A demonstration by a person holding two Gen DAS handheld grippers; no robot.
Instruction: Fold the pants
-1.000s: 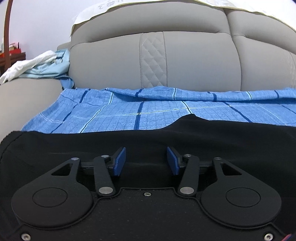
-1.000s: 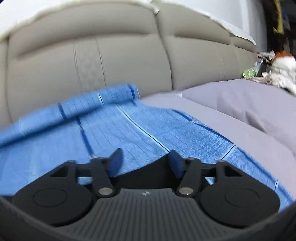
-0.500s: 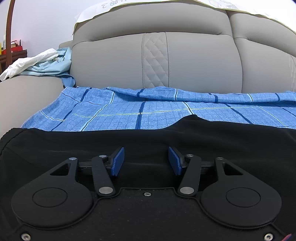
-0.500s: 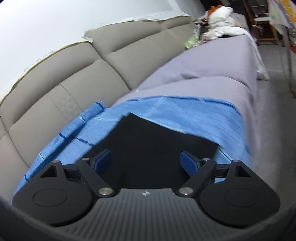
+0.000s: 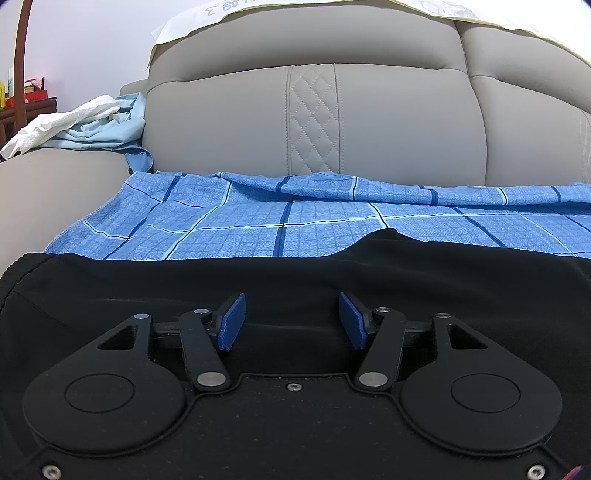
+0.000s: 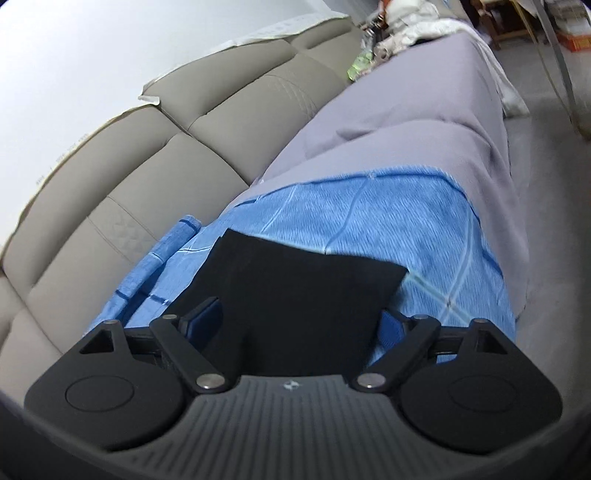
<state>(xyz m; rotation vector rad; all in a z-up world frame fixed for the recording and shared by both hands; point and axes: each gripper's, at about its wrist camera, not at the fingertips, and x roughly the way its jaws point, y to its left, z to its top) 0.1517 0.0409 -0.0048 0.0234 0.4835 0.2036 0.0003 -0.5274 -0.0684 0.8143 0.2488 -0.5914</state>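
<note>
Black pants (image 5: 303, 273) lie flat on a blue checked cloth (image 5: 317, 229) on the sofa seat. In the left wrist view my left gripper (image 5: 291, 319) is open and empty, low over the pants near their left end. In the right wrist view the pants (image 6: 303, 295) show a squared end pointing away along the sofa. My right gripper (image 6: 299, 325) is open wide and empty, held above that end and tilted.
The grey sofa backrest (image 5: 314, 122) rises behind the cloth. White and light blue clothes (image 5: 81, 125) lie on the left armrest. A grey cover (image 6: 413, 122) drapes the sofa beyond the blue cloth (image 6: 388, 221); clutter (image 6: 402, 22) sits at its far end.
My right gripper has swung round to look along the sofa, risen and opened wider. My left gripper has shifted only slightly and stays open.
</note>
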